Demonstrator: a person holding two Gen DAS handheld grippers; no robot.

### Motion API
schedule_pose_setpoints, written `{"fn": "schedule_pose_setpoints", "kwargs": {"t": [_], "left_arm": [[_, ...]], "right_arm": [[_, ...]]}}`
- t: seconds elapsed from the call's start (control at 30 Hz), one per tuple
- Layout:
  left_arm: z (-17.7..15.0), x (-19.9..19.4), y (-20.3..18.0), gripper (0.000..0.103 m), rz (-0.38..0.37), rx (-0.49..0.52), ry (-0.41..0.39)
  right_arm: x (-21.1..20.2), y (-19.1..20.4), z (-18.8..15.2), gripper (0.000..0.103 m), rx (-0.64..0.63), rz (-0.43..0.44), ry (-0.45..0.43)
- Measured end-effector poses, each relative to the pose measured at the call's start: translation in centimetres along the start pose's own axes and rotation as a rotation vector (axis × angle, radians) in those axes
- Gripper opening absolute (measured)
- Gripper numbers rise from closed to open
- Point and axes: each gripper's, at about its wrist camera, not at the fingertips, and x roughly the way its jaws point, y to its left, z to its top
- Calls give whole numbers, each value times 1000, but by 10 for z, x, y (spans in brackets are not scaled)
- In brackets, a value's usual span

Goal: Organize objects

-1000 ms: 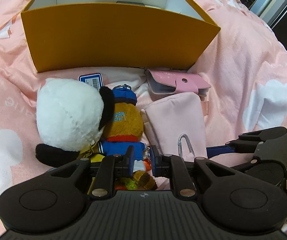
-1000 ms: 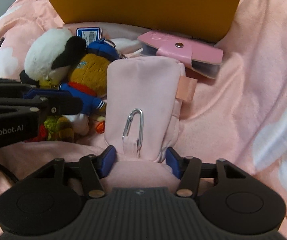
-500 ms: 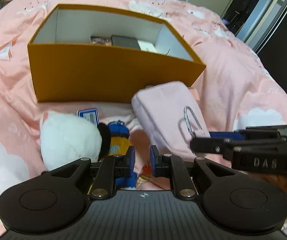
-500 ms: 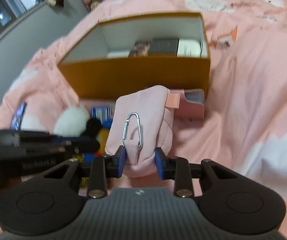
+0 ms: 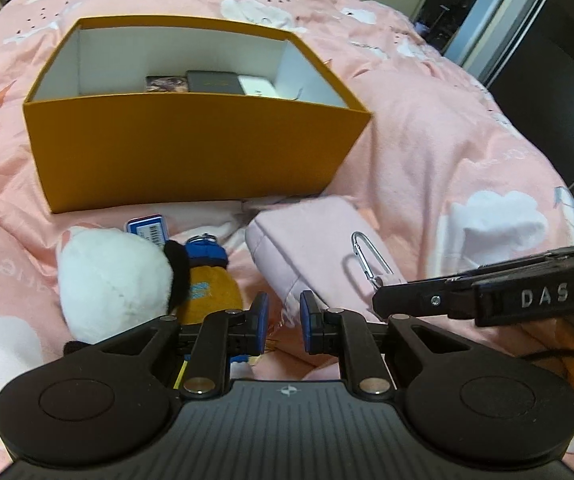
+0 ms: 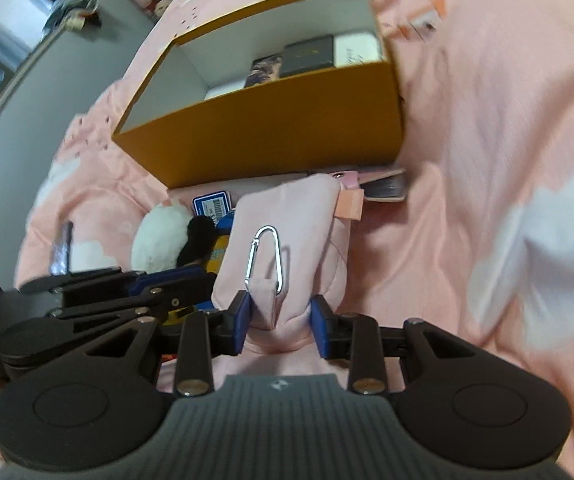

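My right gripper (image 6: 279, 322) is shut on a pale pink pouch (image 6: 287, 236) with a silver carabiner (image 6: 265, 258), held up in front of an open orange box (image 6: 271, 128). The pouch also shows in the left wrist view (image 5: 319, 256). My left gripper (image 5: 283, 322) is nearly closed with a narrow gap and holds nothing, above a white and black plush (image 5: 117, 276) and an orange and blue plush keychain (image 5: 209, 280). The orange box (image 5: 191, 160) holds several small flat boxes (image 5: 211, 82).
Everything lies on a pink bedspread with white clouds (image 5: 447, 140). A pink snap wallet (image 6: 379, 186) lies by the box's near right corner. A blue barcode tag (image 5: 149, 230) lies in front of the box. A dark doorway (image 5: 547, 40) is at the right.
My right gripper closed on the pink pouch and lifted it off the bed towards the box. My left gripper rose and pulled back, so the box's inside shows.
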Motion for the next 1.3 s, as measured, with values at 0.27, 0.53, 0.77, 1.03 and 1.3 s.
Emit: {"fn": "schedule_pose_setpoints", "kwargs": {"t": [0.27,0.53,0.77,1.03,1.3], "left_arm": [[-3,2,-8,18,-52,48,33],[-6,20,-13,15,-85,91,125],[1,-1,-13,8,-142,84,-19],[8,-9,-12,9,-146,65,-55],[11,9,2,19,-109,10,37]], "right_arm": [[-13,-12,-1,36,106,17,-35],[-3,-19,3,39,138,27,-36],[1,-20,2,43,156,96,-6],[-15,-4,7,40,58,91,-97],[6,-11,18,56,-68,-106,-79]]}}
